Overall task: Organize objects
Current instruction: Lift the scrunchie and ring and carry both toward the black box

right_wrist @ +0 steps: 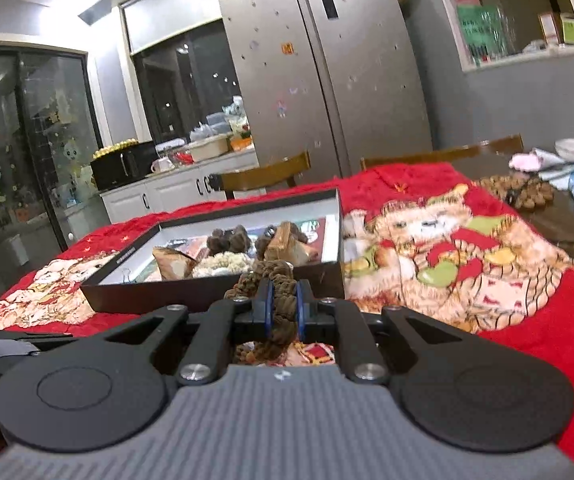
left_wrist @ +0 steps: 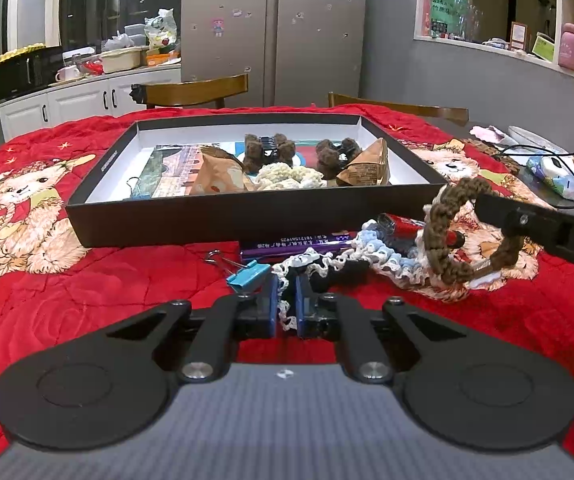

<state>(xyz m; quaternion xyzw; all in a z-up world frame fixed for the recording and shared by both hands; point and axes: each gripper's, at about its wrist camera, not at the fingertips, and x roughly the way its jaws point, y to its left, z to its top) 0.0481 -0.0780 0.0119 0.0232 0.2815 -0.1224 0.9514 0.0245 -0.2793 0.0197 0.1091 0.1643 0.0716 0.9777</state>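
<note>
Left hand-held gripper clamps white crochet | right hand-held gripper pinches brown crochet ring

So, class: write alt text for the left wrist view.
Left tongs pinch white lace above a red quilt. Right tongs hold a brown scrunchie. Behind stands a black box of scrunchies and snacks.

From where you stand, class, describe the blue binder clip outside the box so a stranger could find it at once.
Start at the black shallow box on the red blanket. On the blanket before its front wall, left of the purple packet, lies the blue binder clip. Its twin lies inside the box.
</note>
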